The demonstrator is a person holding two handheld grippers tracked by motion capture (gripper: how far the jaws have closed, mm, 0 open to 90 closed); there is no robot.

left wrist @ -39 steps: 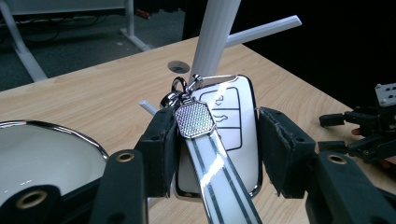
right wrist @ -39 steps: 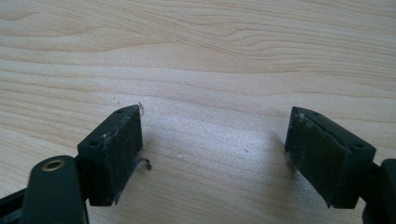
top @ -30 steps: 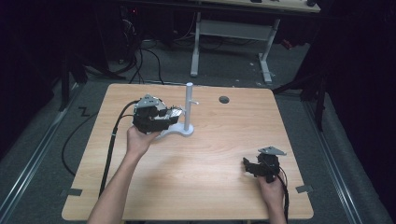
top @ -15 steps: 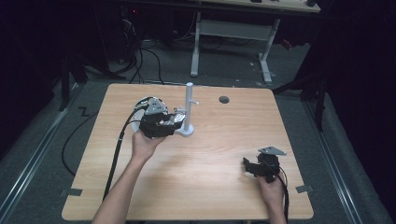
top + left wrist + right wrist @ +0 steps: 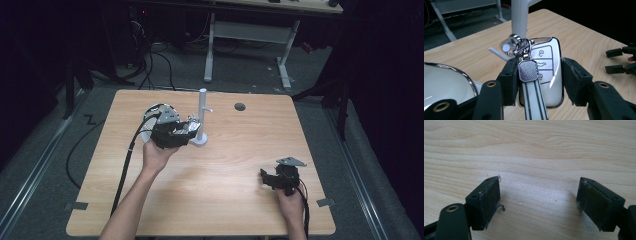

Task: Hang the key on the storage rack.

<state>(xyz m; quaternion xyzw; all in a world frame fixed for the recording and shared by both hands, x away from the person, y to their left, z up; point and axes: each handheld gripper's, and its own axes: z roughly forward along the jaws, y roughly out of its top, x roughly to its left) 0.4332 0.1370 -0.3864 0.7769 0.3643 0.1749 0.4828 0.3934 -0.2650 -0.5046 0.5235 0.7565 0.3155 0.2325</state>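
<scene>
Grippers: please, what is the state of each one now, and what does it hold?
Left gripper: closed on the white car key fob.
Right gripper: open, holding nothing, over the wooden table.

A light wooden counter (image 5: 210, 200) stands on grey floor (image 5: 65, 145); a white-legged desk (image 5: 250, 35) sits beyond in darkness.

Lit from above: table (image 5: 220, 165) bright, surroundings near black. Soft short shadows under right gripper (image 5: 537, 202) pads, faint sheen on wood between them. Glare streaks on key fob (image 5: 549, 72) and chrome rim at left. Key ring (image 5: 511, 45) motion-blurred, post (image 5: 519, 17) soft. High view slightly grainy.
</scene>
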